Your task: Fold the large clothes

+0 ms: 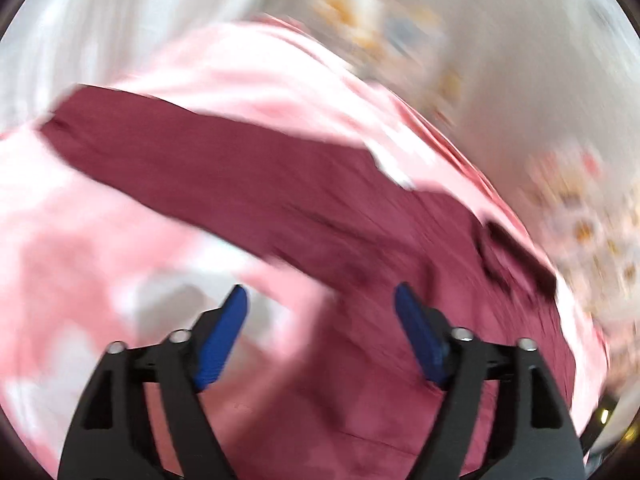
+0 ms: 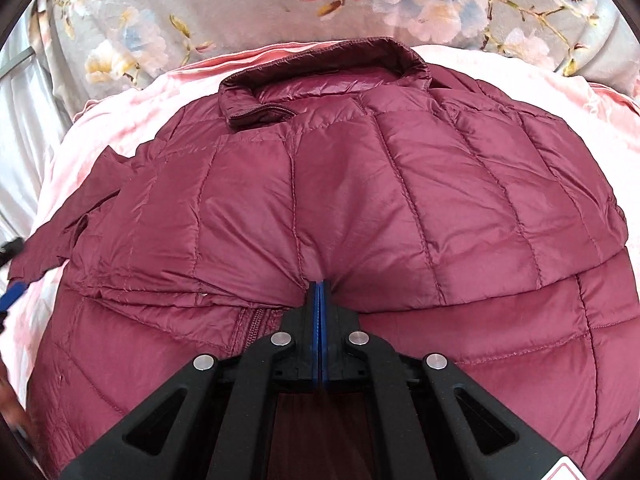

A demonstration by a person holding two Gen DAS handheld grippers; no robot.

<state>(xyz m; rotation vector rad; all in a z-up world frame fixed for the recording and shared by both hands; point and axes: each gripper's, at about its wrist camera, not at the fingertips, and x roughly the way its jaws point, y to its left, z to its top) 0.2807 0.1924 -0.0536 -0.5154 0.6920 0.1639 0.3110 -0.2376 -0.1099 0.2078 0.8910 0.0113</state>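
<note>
A maroon quilted puffer jacket [image 2: 360, 184] lies on a pink blanket [image 2: 120, 120], collar at the far side. One panel is folded over the body. My right gripper [image 2: 320, 286] is shut on a pinch of the jacket's folded edge near me. In the blurred left wrist view, my left gripper [image 1: 320, 300] is open and empty, just above the jacket [image 1: 280, 184], with a long maroon part stretching away to the upper left. The left gripper's blue pad also shows at the left edge of the right wrist view [image 2: 12, 294].
A grey floral quilt [image 2: 280, 4] lies beyond the pink blanket; it also shows blurred in the left wrist view [image 1: 500, 80]. White fabric [image 2: 24, 120] hangs at the far left. The pink blanket [image 1: 80, 240] surrounds the jacket on all sides.
</note>
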